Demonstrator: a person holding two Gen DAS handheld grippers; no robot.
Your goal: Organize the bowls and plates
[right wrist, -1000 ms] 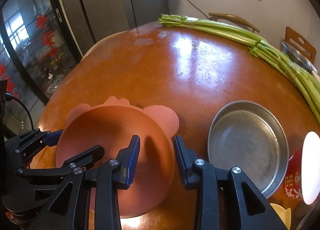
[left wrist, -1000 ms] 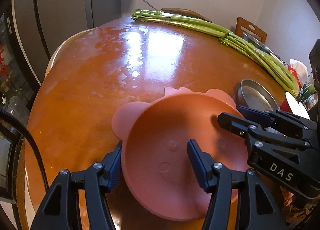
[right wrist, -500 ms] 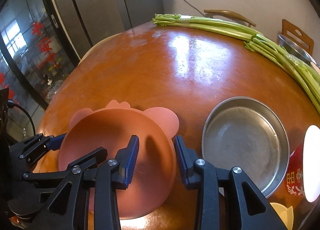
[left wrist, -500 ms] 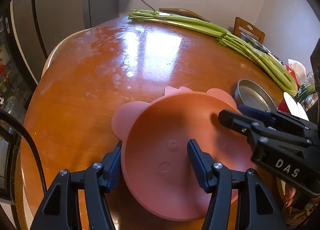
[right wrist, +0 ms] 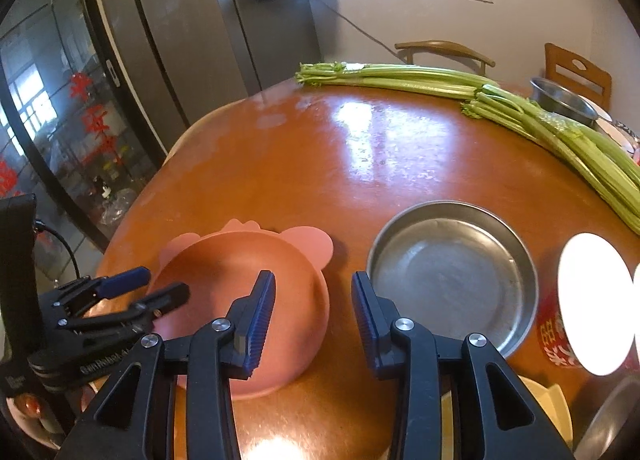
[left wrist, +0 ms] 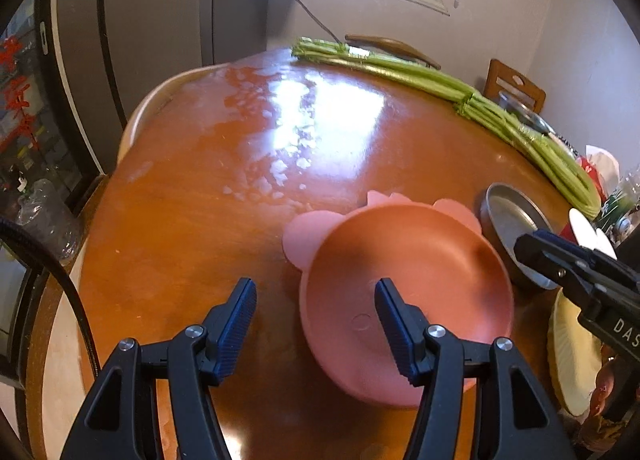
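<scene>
A pink bowl with ear-shaped tabs (left wrist: 408, 280) sits on the orange table; it also shows in the right wrist view (right wrist: 240, 288). My left gripper (left wrist: 316, 320) is open and empty, raised over the bowl's left rim. My right gripper (right wrist: 314, 316) is open and empty above the bowl's right rim, with the steel round pan (right wrist: 452, 272) just to its right. The pan also shows in the left wrist view (left wrist: 516, 227). A pale yellow plate (left wrist: 572, 356) lies at the near right.
Long celery bundles (right wrist: 500, 99) lie across the far side of the table (right wrist: 380, 163). A red cup with a white lid (right wrist: 592, 304) stands right of the pan. A steel bowl (right wrist: 564, 99) and wooden chairs (right wrist: 580, 67) are at the far right.
Both grippers have pulled back and risen away from the pink bowl. The left gripper's fingers no longer straddle the bowl's rim. The bowl stays on the table.
</scene>
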